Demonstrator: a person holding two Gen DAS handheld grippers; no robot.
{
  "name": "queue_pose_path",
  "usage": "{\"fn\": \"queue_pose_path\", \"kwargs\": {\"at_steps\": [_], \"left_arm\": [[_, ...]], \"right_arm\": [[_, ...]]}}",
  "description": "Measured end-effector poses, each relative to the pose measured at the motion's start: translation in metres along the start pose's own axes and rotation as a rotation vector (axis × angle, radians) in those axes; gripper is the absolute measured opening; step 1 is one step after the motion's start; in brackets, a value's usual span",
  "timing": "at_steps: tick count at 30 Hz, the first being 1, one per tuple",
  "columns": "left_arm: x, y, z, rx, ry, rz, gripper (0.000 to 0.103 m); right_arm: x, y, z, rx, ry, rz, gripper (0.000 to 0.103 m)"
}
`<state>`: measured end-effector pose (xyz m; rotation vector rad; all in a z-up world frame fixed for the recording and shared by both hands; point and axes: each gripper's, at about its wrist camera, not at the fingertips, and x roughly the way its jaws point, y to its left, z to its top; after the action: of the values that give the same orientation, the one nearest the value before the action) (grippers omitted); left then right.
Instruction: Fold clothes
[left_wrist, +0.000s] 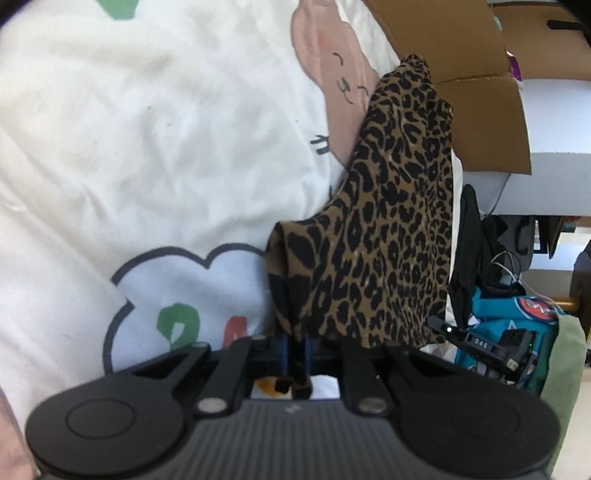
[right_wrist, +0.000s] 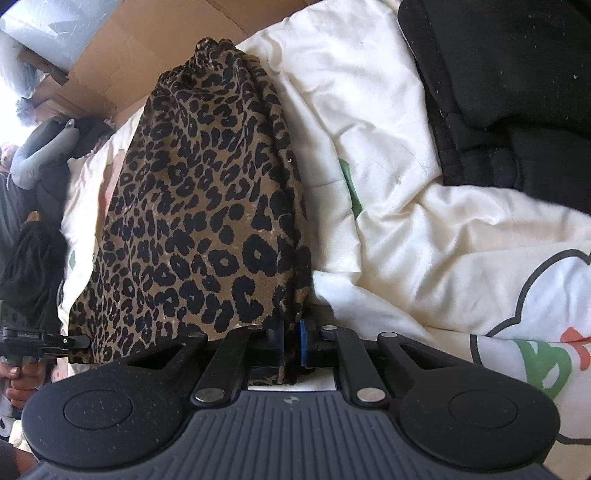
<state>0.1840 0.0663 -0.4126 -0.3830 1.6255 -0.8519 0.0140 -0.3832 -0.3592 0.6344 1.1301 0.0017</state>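
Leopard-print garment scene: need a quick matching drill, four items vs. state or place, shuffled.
Items:
1. leopard-print garment
2. white printed duvet
3. black clothing
4. cardboard box

States or places:
A. lies on the duvet at the upper right of the right wrist view
B. pinched by both the left gripper and the right gripper
C. stands behind the garment, at the far edge of the bed
D. spread under everything, with cloud and animal prints

Pairs: 1-B, 2-D, 3-A, 4-C
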Motion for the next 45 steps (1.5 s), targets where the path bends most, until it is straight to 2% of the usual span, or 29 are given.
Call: {"fn": "queue_pose_path", "kwargs": {"at_steps": [6, 10, 19, 36, 45], "left_arm": [[-0.016, -0.016, 0.007, 0.045, 0.039, 0.044, 0.008], [-0.036, -0.029, 0.015, 0.089, 0.036, 0.065, 0.008], [-0.053, -0.030, 0.007, 0.094, 0.021, 0.085, 0.008], [-0.100, -0.024, -0.030, 0.067, 0.036, 0.100, 0.008], [-0.115, -0.032, -0.032, 0.123, 0.081, 0.113, 0.008]], "right_arm": [[-0.013, 0.011, -0.001, -0.027, -0.013, 0.009, 0.005], [-0.020, 0.022, 0.000, -0.054, -0.013, 0.013, 0.005], [-0.034, 0.029, -0.003, -0.058, -0.010, 0.041, 0.005], [-0.045, 0.022, -0.037, -0.033, 0.080, 0.149, 0.005], [-0.057, 0.029, -0.039, -0.104, 0.127, 0.186, 0.005]]}}
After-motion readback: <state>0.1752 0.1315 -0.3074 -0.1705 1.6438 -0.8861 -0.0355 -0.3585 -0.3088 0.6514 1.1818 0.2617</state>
